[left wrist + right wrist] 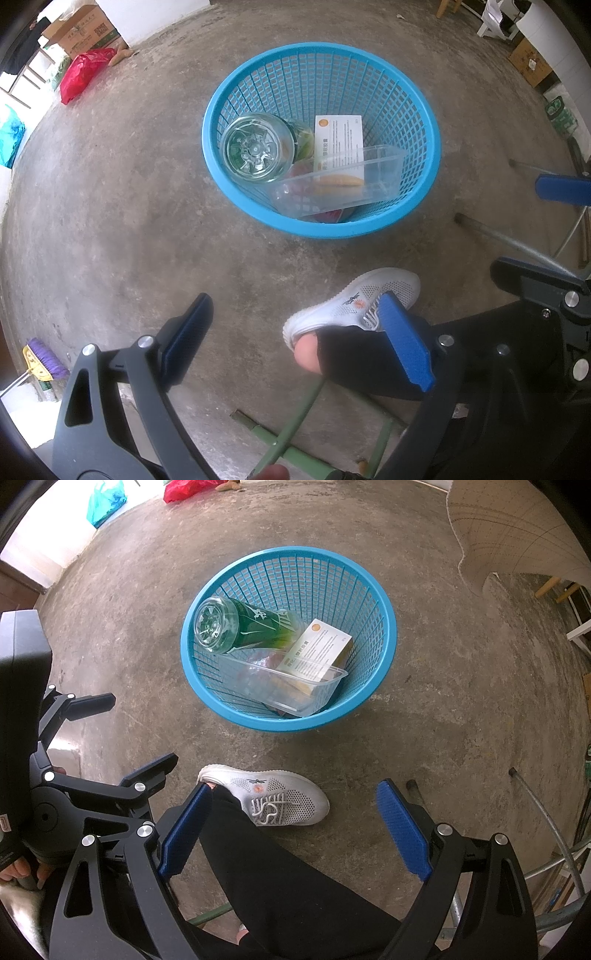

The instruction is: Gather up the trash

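I am looking down at a mottled grey concrete floor [129, 221]. Daylight is coming in at the left edge, cardboard boxes [83, 31] are sitting against a white wall [155, 14], and a purple broom [46, 356] is lying nearby.

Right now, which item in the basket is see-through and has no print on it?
The plastic tray, lying in front: clear and unprinted. The bottle has a green label; the box is printed card.

bare floor [443, 701] rings the basket [384, 602]; a shoe [280, 797] stands near.
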`<state>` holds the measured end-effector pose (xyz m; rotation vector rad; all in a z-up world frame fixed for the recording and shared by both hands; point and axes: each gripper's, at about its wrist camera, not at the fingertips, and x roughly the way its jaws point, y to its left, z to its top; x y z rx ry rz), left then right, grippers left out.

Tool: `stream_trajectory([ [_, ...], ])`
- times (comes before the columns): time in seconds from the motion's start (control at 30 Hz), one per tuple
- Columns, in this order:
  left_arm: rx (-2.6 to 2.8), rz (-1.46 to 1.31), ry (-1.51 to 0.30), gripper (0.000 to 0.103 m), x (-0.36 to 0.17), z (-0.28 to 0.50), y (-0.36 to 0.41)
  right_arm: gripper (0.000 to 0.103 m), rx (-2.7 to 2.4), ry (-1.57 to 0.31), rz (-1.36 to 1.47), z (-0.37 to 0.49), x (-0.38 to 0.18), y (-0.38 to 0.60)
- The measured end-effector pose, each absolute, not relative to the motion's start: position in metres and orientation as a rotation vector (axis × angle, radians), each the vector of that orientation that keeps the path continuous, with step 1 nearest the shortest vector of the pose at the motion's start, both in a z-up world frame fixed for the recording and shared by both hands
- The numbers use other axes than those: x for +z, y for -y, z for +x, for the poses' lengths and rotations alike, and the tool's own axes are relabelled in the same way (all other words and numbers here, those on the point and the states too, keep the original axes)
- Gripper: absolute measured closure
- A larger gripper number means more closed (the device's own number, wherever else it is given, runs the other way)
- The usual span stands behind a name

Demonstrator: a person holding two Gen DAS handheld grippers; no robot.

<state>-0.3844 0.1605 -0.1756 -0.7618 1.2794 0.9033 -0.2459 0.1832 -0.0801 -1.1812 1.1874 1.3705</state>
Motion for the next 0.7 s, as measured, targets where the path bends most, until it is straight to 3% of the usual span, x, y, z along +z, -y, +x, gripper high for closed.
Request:
stream_trajectory([
  [0.7,0.899,-0.760,-1.281,0.016,-0.1751,-0.3844,-0.1629,0.015,1.368,-1.189,-1.189,-0.2448,-0.0814,-0.1789],
])
